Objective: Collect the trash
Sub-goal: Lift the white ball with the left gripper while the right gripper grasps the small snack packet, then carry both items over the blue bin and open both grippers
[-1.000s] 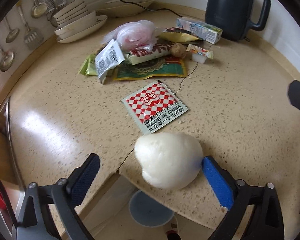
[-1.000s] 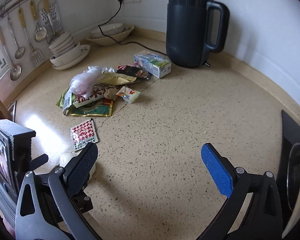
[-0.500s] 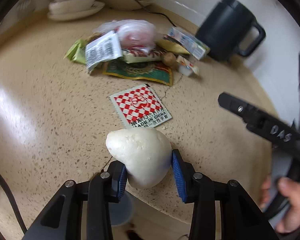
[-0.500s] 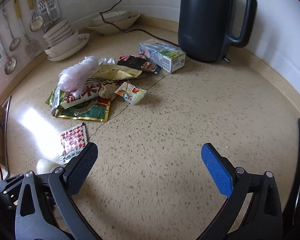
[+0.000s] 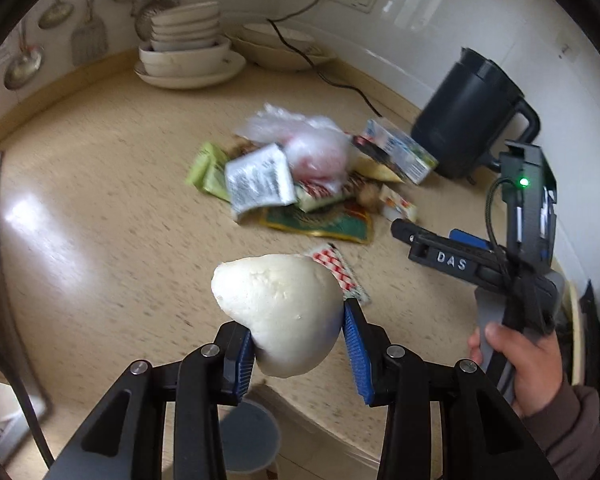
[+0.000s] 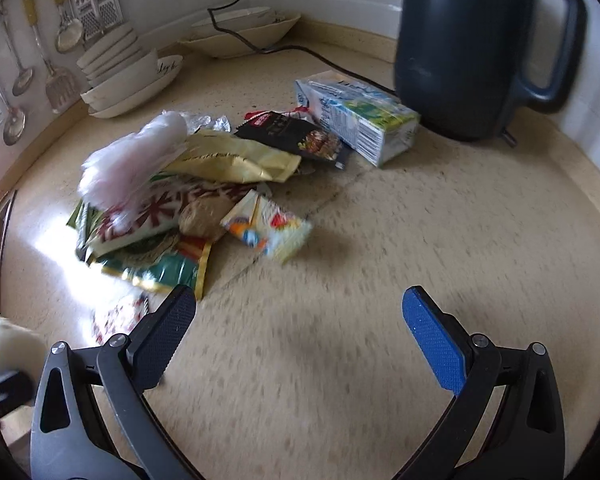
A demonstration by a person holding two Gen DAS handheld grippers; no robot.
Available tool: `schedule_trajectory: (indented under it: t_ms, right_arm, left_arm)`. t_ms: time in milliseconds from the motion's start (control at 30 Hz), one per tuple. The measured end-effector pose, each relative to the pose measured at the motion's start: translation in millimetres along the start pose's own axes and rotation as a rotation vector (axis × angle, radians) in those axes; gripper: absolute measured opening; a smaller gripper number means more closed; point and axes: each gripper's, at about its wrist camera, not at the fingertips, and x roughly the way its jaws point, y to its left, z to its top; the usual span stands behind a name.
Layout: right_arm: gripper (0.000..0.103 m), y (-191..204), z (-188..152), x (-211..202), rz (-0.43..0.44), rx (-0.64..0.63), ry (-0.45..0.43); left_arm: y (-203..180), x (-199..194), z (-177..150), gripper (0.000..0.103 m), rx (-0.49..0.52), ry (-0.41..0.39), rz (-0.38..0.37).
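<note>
My left gripper is shut on a white steamed bun and holds it above the counter's front edge; the bun also shows at the left edge of the right wrist view. A red-checked sachet lies just beyond it. A pile of trash lies mid-counter: pink plastic bag, yellow wrapper, dark packet, small colourful packet, milk carton. My right gripper is open and empty, low over the counter, in front of the pile.
A black kettle stands at the back right with its cord running to the wall. Stacked bowls and plates sit at the back left under hanging utensils. A round bin shows below the counter edge.
My left gripper closed on the bun and lifted it off the counter. My right gripper moved forward toward the trash pile, still open.
</note>
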Motion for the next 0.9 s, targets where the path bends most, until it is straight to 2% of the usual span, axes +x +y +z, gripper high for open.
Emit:
schedule_trajectory:
  t_ms: [100,200,233,267,333,433,500,567,600,667,800,833,867,900]
  right_arm:
    - [0.103,1.1,12.6,15.7,-0.007,-0.027,0.000]
    - [0.102,3.6,22.0,25.8,0.016,-0.064,-0.004]
    - [0.101,4.2,24.5,27.9,0.024,-0.078,-0.007]
    - [0.097,4.9,26.7,29.6,0.031,-0.092,-0.011]
    - [0.091,5.2,30.7,32.2,0.065,-0.114,-0.015]
    - [0.074,5.8,33.6,33.6,0.114,-0.125,-0.005]
    - [0.054,7.8,32.2,34.0,0.130,-0.134,0.010]
    - [0.039,10.7,29.1,32.9,0.092,-0.153,0.020]
    - [0.035,9.6,27.1,31.6,0.089,-0.159,0.022]
    - [0.030,5.9,24.4,28.3,0.106,-0.142,0.023]
    - [0.029,-0.6,15.5,14.6,0.123,-0.124,0.008]
    - [0.028,-1.5,12.8,9.5,0.120,-0.121,0.000]
    - [0.028,-3.0,8.6,3.8,0.115,-0.113,-0.005]
    - [0.028,-4.0,3.4,-3.7,0.114,-0.105,-0.008]
  left_arm:
    - [5.4,-6.9,3.1,0.037,-0.006,-0.028,0.040]
    - [16.3,3.0,10.9,0.037,-0.020,-0.044,0.083]
    - [19.3,7.0,12.1,0.037,-0.022,-0.049,0.099]
    - [24.0,-12.5,3.7,0.037,-0.019,-0.052,0.113]
    - [27.2,-16.9,0.6,0.037,-0.023,-0.059,0.132]
    - [26.7,-17.4,-0.9,0.037,-0.034,-0.062,0.135]
    - [29.7,-25.7,-5.9,0.037,-0.037,-0.055,0.129]
    - [33.2,-18.9,-8.0,0.037,-0.039,-0.054,0.123]
    - [33.2,-12.7,-7.8,0.037,-0.038,-0.055,0.119]
    - [27.3,-25.8,-16.1,0.037,-0.034,-0.054,0.112]
    - [28.4,-32.8,-23.7,0.037,-0.025,-0.050,0.086]
    - [29.9,-23.4,-25.6,0.037,-0.019,-0.046,0.079]
    - [20.7,-43.6,-31.1,0.037,-0.012,-0.042,0.071]
    - [18.7,-45.4,-35.3,0.037,-0.006,-0.042,0.062]
